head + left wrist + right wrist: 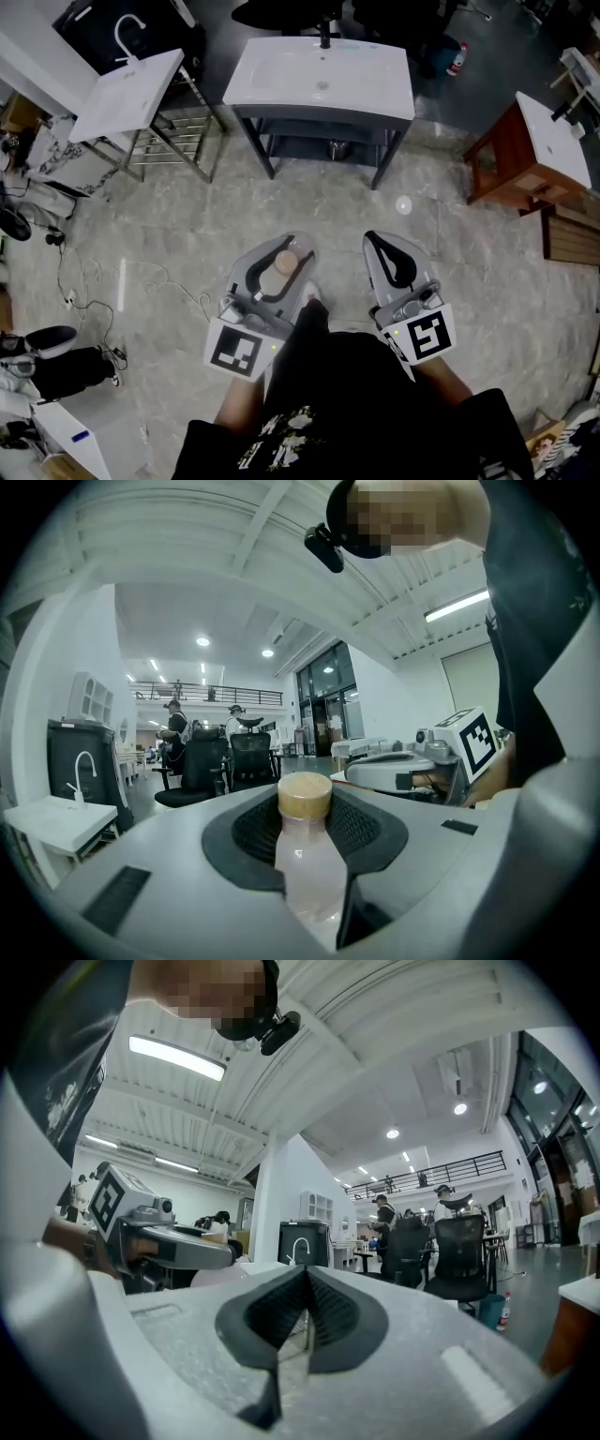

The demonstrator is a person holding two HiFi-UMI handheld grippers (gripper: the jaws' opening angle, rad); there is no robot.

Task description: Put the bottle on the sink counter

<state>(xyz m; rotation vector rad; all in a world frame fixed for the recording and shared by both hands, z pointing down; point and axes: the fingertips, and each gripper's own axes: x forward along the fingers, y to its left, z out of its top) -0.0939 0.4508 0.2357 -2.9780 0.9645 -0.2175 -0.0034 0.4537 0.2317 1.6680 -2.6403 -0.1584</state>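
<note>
- Bottle first: a pale pink plastic bottle [284, 262] with a round tan cap stands upright in the left tongs [291, 241], which grip it at the body below the cap, black ribbed pads on either side.
- Seen along those tongs, its cap rises just above the pads and its body fills the gap between them.
- The right tongs [373, 239] are closed, their black pads meeting at the tip, and nothing sits between them.
- Both tongs are held out side by side in front of the person, each with its black-and-white marker cube nearest the body, over the grey marbled floor [187, 225].
- The white rectangular sink counter [384, 94] on a dark grey frame stands ahead of them, with a black tap [324, 37] at its back edge.
- The bottle is well short of that counter's front edge, not yet on it.
- A second white basin [122, 94] with a white curved tap rests on a metal frame off the counter's left side.
- A reddish-brown wooden cabinet [511, 159] with a white top stands off the counter's right side.
- Thin white cables [94, 281] trail over the floor at the left.
</note>
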